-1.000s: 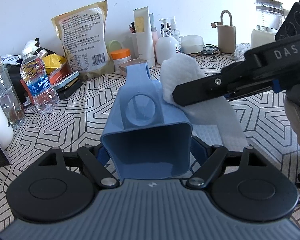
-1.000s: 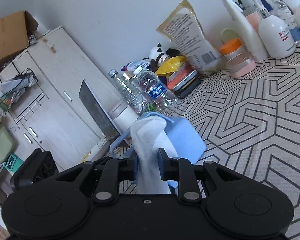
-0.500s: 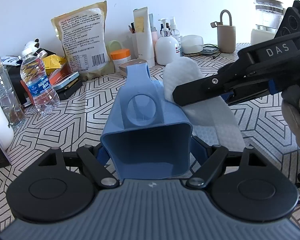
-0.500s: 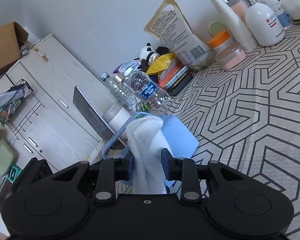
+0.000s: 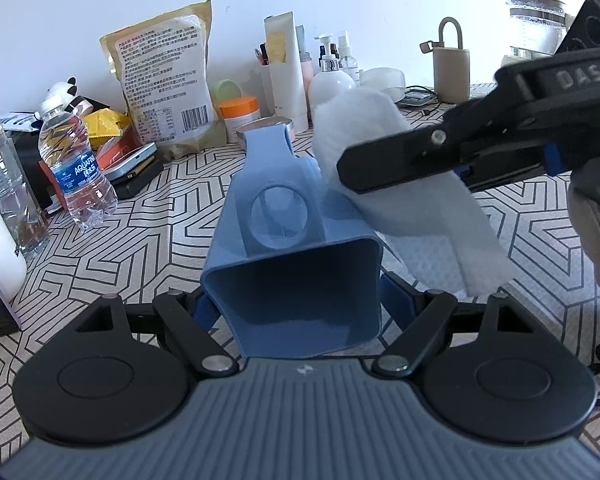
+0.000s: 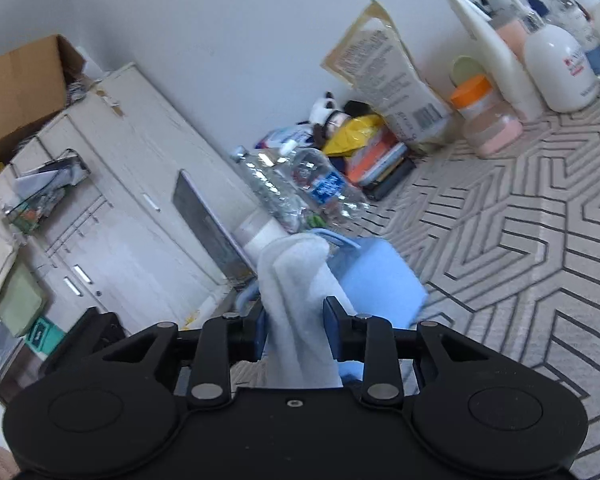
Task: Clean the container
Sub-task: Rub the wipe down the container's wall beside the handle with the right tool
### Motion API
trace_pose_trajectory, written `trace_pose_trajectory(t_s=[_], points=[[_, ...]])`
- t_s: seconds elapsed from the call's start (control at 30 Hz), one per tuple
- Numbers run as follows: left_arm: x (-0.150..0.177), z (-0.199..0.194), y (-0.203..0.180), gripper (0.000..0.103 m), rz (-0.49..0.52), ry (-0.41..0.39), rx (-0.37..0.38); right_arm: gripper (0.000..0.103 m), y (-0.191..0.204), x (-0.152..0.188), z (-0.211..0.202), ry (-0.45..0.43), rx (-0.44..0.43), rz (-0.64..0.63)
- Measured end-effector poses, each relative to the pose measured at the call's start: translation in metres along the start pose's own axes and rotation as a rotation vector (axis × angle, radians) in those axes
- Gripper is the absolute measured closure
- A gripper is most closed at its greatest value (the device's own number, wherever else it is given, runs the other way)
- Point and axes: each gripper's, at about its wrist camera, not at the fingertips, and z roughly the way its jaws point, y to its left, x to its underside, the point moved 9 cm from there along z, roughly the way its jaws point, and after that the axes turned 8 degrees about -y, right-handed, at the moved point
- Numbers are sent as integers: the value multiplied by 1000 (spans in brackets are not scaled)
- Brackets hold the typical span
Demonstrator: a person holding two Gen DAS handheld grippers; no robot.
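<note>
A blue square plastic container (image 5: 296,264) lies on its side between my left gripper's fingers, open mouth facing the camera; the left gripper (image 5: 296,304) is shut on it. Its blue wall (image 6: 376,276) also shows in the right wrist view. A white cloth (image 5: 396,168) is folded over the fingers of my right gripper (image 5: 352,168), which comes in from the right and presses the cloth against the container's upper right side. In the right wrist view the right gripper (image 6: 296,320) is shut on the white cloth (image 6: 296,300), which hangs toward the camera.
The patterned tablecloth (image 5: 132,248) carries water bottles (image 5: 76,168) at the left, a large food bag (image 5: 164,80), lotion bottles (image 5: 332,84) and an orange-lidded jar (image 5: 240,116) along the back wall. A gloved hand (image 5: 596,220) holds the right gripper. A white cabinet (image 6: 112,208) stands beyond the table.
The right gripper with the cloth has slid up and back along the container's right side, and its camera has tilted. The left gripper and container have stayed put.
</note>
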Motion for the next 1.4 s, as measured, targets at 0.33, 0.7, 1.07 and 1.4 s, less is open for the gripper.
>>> trace_pose_trajectory(t_s=[0.33,0.7,1.07,1.4], points=[[0,-3,-2,22,3,-6,1,63,-15,-1,0,-9,45,60],[0,-2,-2,22,2,-5,2,83,-22,0,-3,-1,118,28],[0,-2,-1,22,4,-5,1,93,4,-8,-6,-46,-45,18],[0,1,-2,22,15,-4,6,92,18,-5,1,-16,-78,-38]])
